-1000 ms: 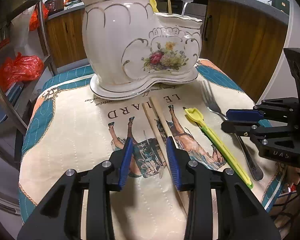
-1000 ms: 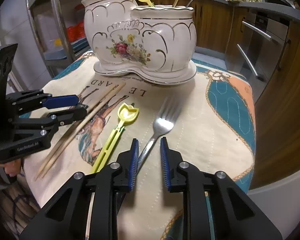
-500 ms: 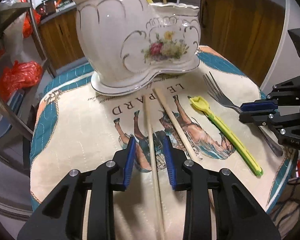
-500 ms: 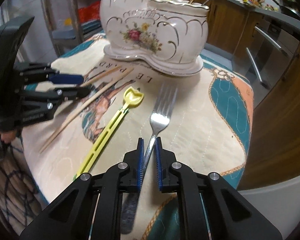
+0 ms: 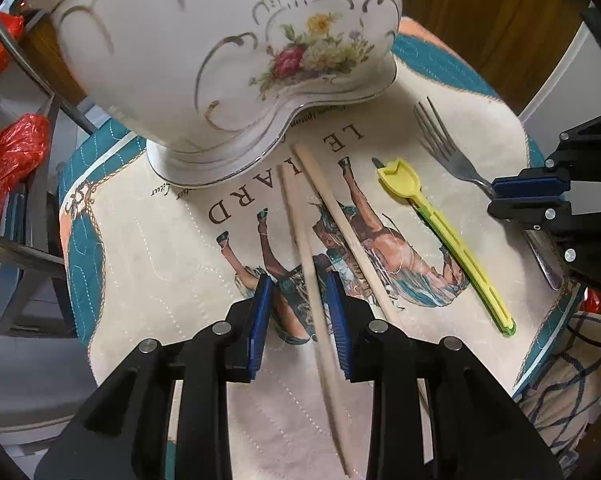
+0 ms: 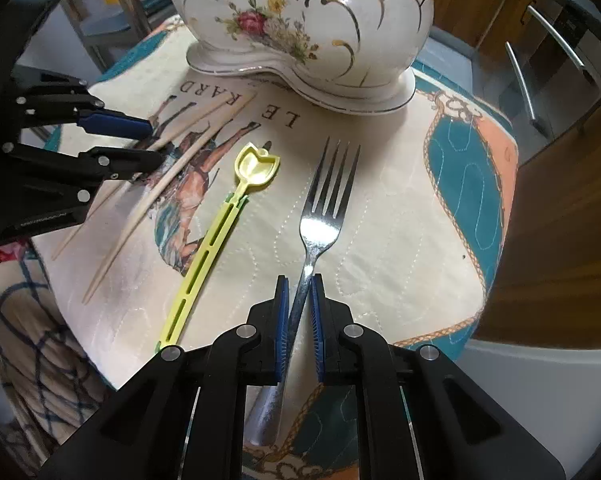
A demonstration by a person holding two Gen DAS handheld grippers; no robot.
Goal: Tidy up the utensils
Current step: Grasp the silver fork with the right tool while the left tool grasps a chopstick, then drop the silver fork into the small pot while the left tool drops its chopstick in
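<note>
Both claws have come lower and closer to the desk than a second ago, and the white holder now fills the top of each view. On the left, the left claw [image 5: 300, 300] is open, its blue pads [image 5: 259, 312] standing on either side of one chopstick [image 5: 305, 256] without touching it. That chopstick lies flat on the printed cloth [image 5: 172, 264] and runs from near the base of the flowered ceramic holder [image 5: 220, 52] back under the claw. A second chopstick [image 5: 340, 220] lies just beside it to the right, angled a little away, outside the pads. Further right, a yellow plastic spoon [image 5: 440, 228] with a slotted handle rests on the cloth, its bowl pointing toward the holder. Right of that lies a metal fork [image 6: 324, 216], tines toward the holder. The right claw [image 6: 299, 320] has its pads nearly together around the fork's neck, with the handle running back beneath the claw; the pads look to be touching the metal, and the fork appears to lie on the cloth. From the right wrist view the left claw [image 6: 148, 144] shows at the left edge, its tips over the two chopsticks. The holder sits at the far side of the cloth, well apart from the spoon and fork. Red bags [image 5: 8, 156] hang by a metal rack at the far left, and wooden cabinets [image 6: 556, 184] stand at the right
</note>
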